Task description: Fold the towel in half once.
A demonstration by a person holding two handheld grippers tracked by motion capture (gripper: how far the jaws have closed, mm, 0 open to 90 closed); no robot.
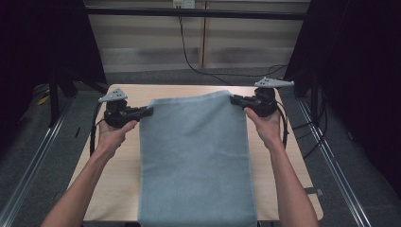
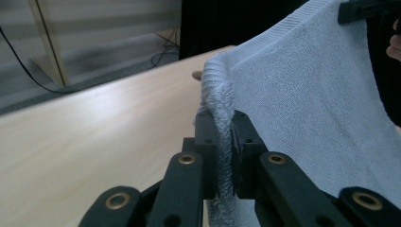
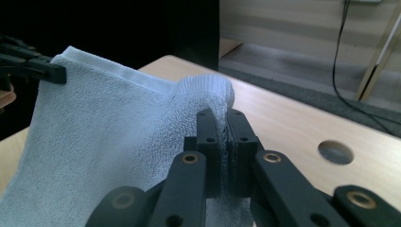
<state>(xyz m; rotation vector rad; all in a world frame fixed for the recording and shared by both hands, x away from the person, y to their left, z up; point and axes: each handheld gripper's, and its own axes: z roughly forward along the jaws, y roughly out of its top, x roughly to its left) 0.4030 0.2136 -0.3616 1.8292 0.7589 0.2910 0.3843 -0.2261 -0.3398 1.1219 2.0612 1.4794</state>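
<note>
A light blue towel (image 1: 194,156) hangs stretched between my two grippers above the wooden table (image 1: 118,165), its lower end draped over the near edge. My left gripper (image 1: 150,111) is shut on the towel's top left corner; in the left gripper view the hem (image 2: 222,118) is pinched between the black jaws. My right gripper (image 1: 232,99) is shut on the top right corner, and the right gripper view shows the folded hem (image 3: 213,94) squeezed between its jaws. The towel's upper edge runs taut from one gripper to the other.
The light wooden table has a round hole (image 3: 335,152) near its far right side. A black cable (image 1: 189,52) trails across the floor behind the table. Metal rails (image 1: 33,156) run along both sides, with dark curtains beyond.
</note>
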